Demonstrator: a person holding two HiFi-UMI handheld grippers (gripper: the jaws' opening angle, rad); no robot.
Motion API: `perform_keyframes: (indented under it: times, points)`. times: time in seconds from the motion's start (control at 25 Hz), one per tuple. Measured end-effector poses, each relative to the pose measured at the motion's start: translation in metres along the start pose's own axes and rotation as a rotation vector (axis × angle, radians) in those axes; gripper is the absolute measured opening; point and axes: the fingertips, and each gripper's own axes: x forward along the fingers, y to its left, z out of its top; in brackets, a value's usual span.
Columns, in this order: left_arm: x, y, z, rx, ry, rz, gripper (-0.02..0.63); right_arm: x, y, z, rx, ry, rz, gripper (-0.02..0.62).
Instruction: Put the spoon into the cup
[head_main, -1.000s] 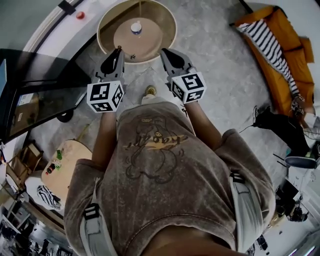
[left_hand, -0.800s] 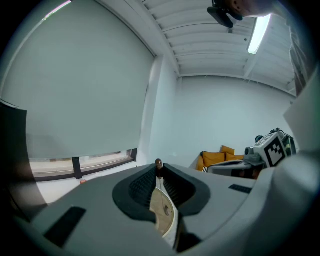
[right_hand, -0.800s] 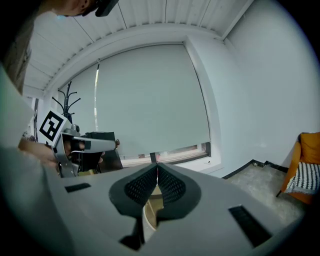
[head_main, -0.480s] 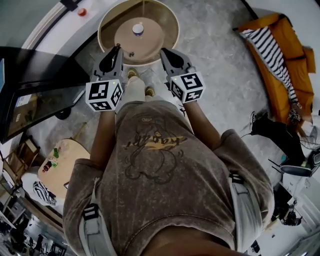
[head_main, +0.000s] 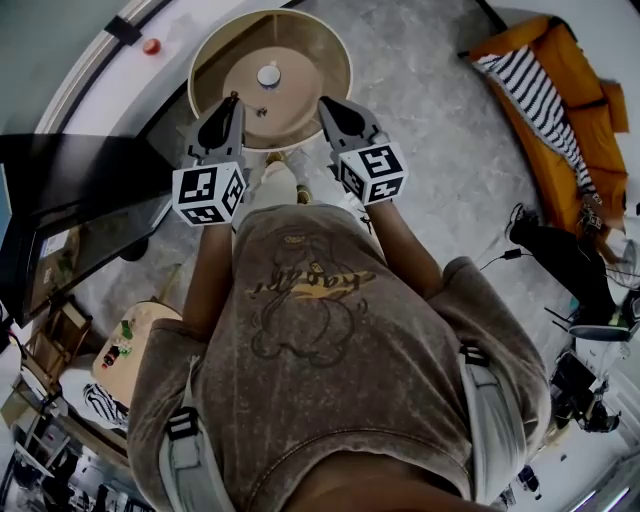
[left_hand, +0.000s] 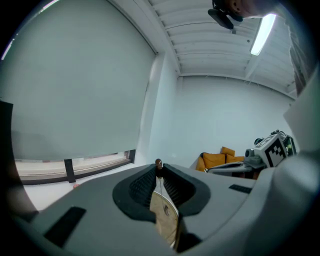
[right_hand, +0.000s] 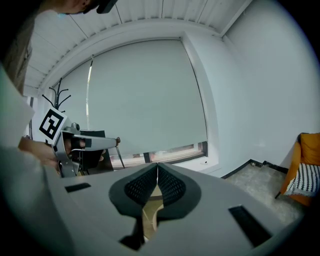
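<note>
A pale cup (head_main: 268, 74) stands in the middle of a round beige table (head_main: 300, 70). My left gripper (head_main: 235, 98) is over the table's near rim, shut on the end of a thin spoon (left_hand: 158, 163). The spoon hangs down from the jaw tips, and its lower end (head_main: 262, 112) shows over the table short of the cup. The right gripper view shows the spoon (right_hand: 118, 141) at the left gripper's tip. My right gripper (head_main: 322, 101) is level with the left one, a little to its right. Its jaws (right_hand: 157, 165) meet with nothing between them.
An orange sofa with a striped cloth (head_main: 545, 80) stands at the right, with bags and cables (head_main: 570, 260) on the floor below it. A dark desk and screen (head_main: 80, 200) fill the left. A small wooden table (head_main: 125, 350) sits at lower left.
The round table and cup have come nearer to both grippers as the person walked forward. Both grippers kept their pose, and the spoon stays in the left one.
</note>
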Motion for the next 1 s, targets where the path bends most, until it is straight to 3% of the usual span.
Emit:
perform_keyframes:
  times: [0.64, 1.0]
  points:
    - [0.071, 0.043, 0.01, -0.008, 0.033, -0.029, 0.057, 0.064, -0.032, 0.016, 0.017, 0.023, -0.014, 0.018]
    - [0.106, 0.068, -0.003, -0.044, 0.067, -0.024, 0.057, 0.093, -0.046, 0.015, 0.026, 0.043, -0.019, 0.018]
